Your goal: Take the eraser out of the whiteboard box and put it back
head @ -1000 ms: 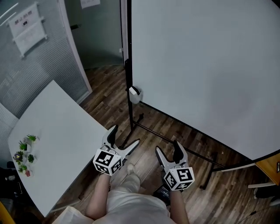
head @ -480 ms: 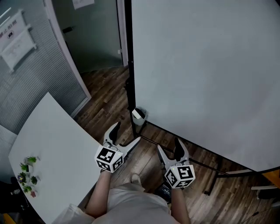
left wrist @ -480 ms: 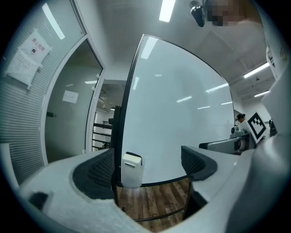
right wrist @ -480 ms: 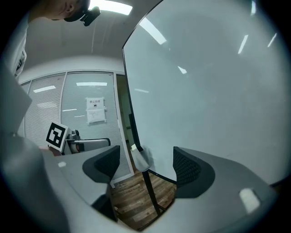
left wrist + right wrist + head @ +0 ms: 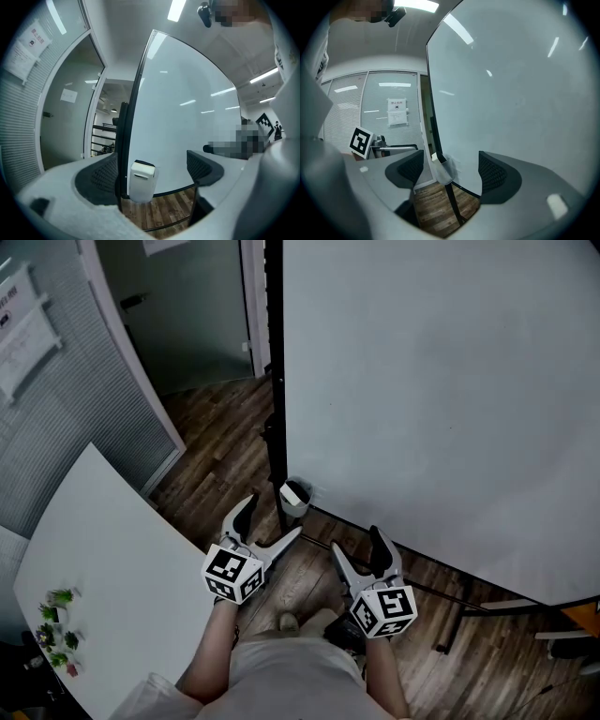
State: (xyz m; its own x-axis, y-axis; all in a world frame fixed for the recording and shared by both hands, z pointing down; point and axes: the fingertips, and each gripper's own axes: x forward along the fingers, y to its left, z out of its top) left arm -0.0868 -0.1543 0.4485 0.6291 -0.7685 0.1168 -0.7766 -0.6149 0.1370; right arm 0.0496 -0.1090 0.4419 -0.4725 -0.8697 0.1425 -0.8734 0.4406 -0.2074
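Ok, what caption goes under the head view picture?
Both open, the left hand-held gripper and right hand-held gripper face the whiteboard box.

We are making out no readable text; the wall notices are showing print too small for us.

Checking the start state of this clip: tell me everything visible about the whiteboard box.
The whiteboard box is a small, pale, plastic-looking holder, upright and open-topped, with a slot-like mark on its front. It hangs at the whiteboard's lower corner, against the black frame post, above the wooden floor. The eraser sits in it, its end poking out. Nothing else touches the box.
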